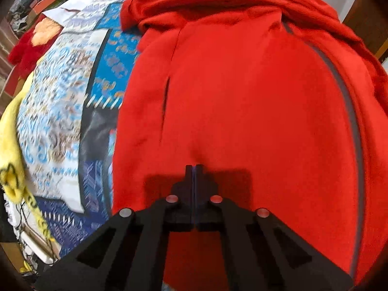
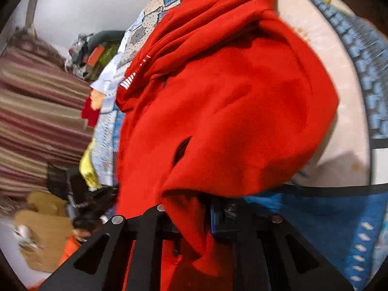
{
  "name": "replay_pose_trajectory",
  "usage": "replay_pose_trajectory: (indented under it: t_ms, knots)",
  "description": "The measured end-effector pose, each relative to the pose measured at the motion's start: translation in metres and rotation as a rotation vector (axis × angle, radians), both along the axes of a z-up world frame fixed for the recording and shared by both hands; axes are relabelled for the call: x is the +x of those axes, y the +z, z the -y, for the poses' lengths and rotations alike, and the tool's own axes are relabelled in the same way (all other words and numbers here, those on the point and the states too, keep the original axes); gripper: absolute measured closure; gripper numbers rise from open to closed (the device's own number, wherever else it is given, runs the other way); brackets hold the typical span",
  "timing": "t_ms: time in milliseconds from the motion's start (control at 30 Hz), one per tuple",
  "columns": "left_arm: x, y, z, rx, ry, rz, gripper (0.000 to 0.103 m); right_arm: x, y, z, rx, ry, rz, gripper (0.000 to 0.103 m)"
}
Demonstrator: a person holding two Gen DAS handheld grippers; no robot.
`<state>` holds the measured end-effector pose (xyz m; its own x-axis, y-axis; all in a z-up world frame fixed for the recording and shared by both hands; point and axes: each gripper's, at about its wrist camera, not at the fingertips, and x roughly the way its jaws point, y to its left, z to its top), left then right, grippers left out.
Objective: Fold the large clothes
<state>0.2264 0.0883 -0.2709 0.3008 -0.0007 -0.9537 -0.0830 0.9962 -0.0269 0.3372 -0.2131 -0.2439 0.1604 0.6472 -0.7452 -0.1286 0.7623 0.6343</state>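
Item: 1 large red jacket [image 1: 242, 92] with a grey zip line and white reflective stripes, lying across a bed on a blue-and-white patterned quilt [image 1: 60, 101], its body fairly flat in the left view but its upper part bunched in the right view. Left gripper [image 1: 194, 169] has its jaws fully together just over the lower red cloth, whether pinching any I cannot tell; right gripper [image 2: 191, 220] is clamped on a lifted fold of the jacket. Status, as judged: folding barely begun, no neat fold visible, sleeves and halves remaining; surroundings include yellow cloth [image 1: 9, 140] and a striped curtain [image 2: 36, 121].
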Motion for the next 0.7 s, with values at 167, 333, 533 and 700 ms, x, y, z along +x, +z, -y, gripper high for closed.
replay_pose_trajectory:
  t_ms: [167, 333, 533, 700]
  knots:
    - [0.022, 0.058, 0.005, -0.079, -0.024, 0.124, 0.103, 0.016, 0.026, -0.015, 0.135, -0.014, 0.025, 0.095]
    - [0.046, 0.132, 0.005, -0.132, -0.049, 0.275, 0.103, 0.033, 0.059, -0.024, 0.191, -0.017, 0.091, 0.096]
    - [0.048, 0.139, -0.021, -0.032, -0.065, 0.285, 0.08, 0.036, 0.07, -0.027, 0.168, 0.002, 0.125, 0.096]
    - [0.018, 0.064, -0.067, -0.071, -0.005, 0.096, 0.032, 0.027, 0.054, -0.006, 0.161, -0.007, 0.082, 0.096]
